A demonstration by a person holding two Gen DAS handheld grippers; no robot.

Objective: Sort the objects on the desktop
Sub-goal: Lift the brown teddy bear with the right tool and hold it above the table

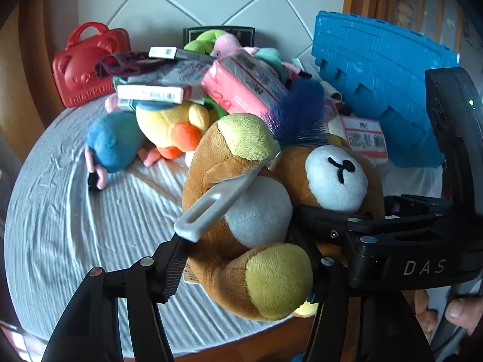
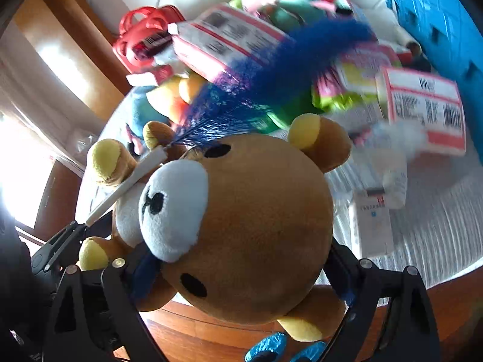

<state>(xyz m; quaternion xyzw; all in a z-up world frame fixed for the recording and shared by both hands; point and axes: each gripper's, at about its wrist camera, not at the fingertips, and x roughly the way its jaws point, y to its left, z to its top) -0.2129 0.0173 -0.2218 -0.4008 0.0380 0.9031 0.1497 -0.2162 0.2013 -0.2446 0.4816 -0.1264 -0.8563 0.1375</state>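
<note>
A brown plush bear (image 1: 256,211) with a white belly and yellow paws hangs over the table's near edge, held from both sides. My left gripper (image 1: 241,253) is shut on its body. A blue feather duster (image 1: 299,105) lies across the bear, and the end of its white handle (image 1: 217,202) rests at my left finger. In the right wrist view the bear's big head (image 2: 256,211) fills my right gripper (image 2: 238,259), which is shut on it. The duster (image 2: 295,54) fans out behind the head.
On the round table with its ribbed grey cloth (image 1: 75,211) lies a pile of several plush toys and boxes, with a yellow duck (image 1: 172,123) and a pink pack (image 1: 241,87). A red bag (image 1: 87,63) stands far left, a blue crate (image 1: 377,75) far right. A white box (image 2: 374,226) lies near the edge.
</note>
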